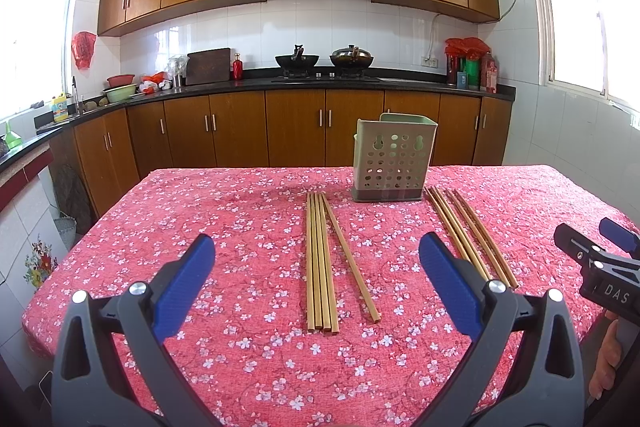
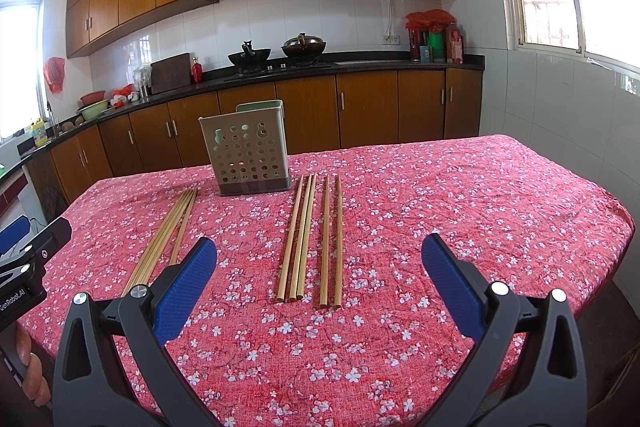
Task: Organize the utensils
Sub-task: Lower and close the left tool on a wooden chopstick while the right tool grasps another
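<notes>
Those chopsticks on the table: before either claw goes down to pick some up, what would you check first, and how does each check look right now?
1. Left gripper open and holding nothing: ok.
2. Right gripper open and holding nothing: ok.
3. Chopsticks reachable: ok. The left bundle and the right bundle both lie flat on the tablecloth, uncovered.
4. Holder upright, with its top open: ok. It stands behind and between the two bundles.
5. Holder has room inside: cannot tell. Its interior shows only through the holes.
6. Grippers clear of each other: ok. Each shows only at the edge of the other's view.
</notes>
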Demonstrator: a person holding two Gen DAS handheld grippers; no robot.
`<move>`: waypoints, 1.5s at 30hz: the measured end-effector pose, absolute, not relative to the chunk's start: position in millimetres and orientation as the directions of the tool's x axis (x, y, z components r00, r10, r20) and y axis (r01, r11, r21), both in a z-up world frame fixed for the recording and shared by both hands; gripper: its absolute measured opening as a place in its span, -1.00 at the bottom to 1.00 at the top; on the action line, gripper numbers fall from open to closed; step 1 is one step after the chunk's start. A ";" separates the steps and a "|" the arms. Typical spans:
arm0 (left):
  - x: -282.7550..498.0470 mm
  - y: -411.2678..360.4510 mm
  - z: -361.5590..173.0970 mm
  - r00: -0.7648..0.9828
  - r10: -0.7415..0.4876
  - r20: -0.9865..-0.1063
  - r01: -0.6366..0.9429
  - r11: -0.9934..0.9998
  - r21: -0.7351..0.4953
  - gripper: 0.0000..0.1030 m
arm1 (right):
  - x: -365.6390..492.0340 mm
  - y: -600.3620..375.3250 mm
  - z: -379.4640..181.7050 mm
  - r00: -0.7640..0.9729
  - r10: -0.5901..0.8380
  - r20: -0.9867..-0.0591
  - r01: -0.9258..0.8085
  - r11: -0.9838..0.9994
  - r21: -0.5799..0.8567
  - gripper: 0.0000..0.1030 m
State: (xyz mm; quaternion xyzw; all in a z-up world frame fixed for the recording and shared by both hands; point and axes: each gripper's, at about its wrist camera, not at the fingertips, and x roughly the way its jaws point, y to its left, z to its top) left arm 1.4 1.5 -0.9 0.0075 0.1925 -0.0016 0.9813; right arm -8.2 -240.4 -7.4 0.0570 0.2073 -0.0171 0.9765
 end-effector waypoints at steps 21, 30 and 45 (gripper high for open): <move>101.0 51.0 -56.0 0.733 0.067 -0.677 -0.101 0.995 -0.010 0.64 | 91.1 -288.1 -52.6 0.713 -0.005 -0.702 0.146 0.979 0.141 0.09; 132.7 46.7 -76.4 0.653 -0.047 -0.756 -0.002 0.998 -0.064 -0.07 | 127.1 -278.2 -81.4 0.618 0.039 -0.785 0.103 0.986 0.130 -0.64; 146.4 27.8 -87.2 0.597 -0.015 -0.802 0.060 0.998 0.026 -0.42 | 118.7 -269.8 -84.5 0.639 -0.007 -0.769 0.083 0.995 0.059 -0.67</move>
